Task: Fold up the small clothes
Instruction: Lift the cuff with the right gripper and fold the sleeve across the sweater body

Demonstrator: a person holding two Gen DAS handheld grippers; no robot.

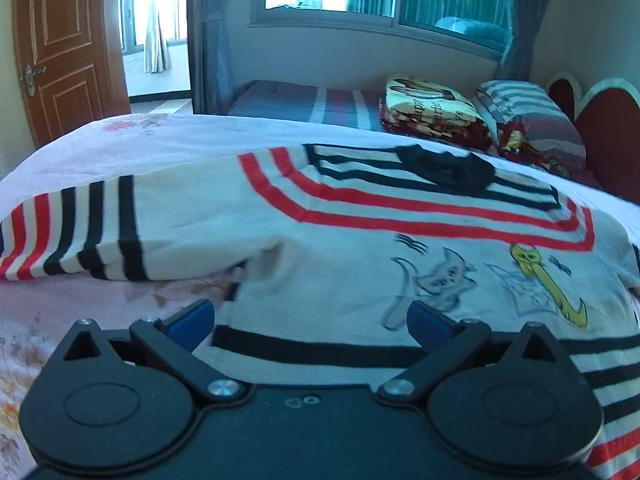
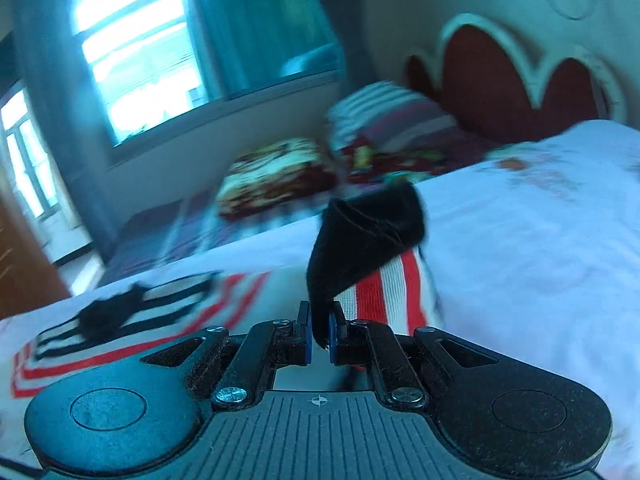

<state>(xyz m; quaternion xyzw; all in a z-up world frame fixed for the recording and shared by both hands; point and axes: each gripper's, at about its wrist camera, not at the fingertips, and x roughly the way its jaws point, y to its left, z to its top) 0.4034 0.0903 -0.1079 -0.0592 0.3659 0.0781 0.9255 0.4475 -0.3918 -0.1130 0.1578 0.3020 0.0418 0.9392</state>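
My right gripper (image 2: 320,326) is clamped on the sweater's (image 1: 360,248) black sleeve cuff (image 2: 360,236), lifted off the bed (image 2: 540,260), body lying to its left; left gripper (image 1: 310,320) fingers wide apart, empty, over the hem.

A small cream sweater (image 1: 328,240) with red and black stripes and cartoon prints lies spread across the frame's middle; in the right wrist view its black sleeve cuff (image 2: 360,240) is lifted at centre.
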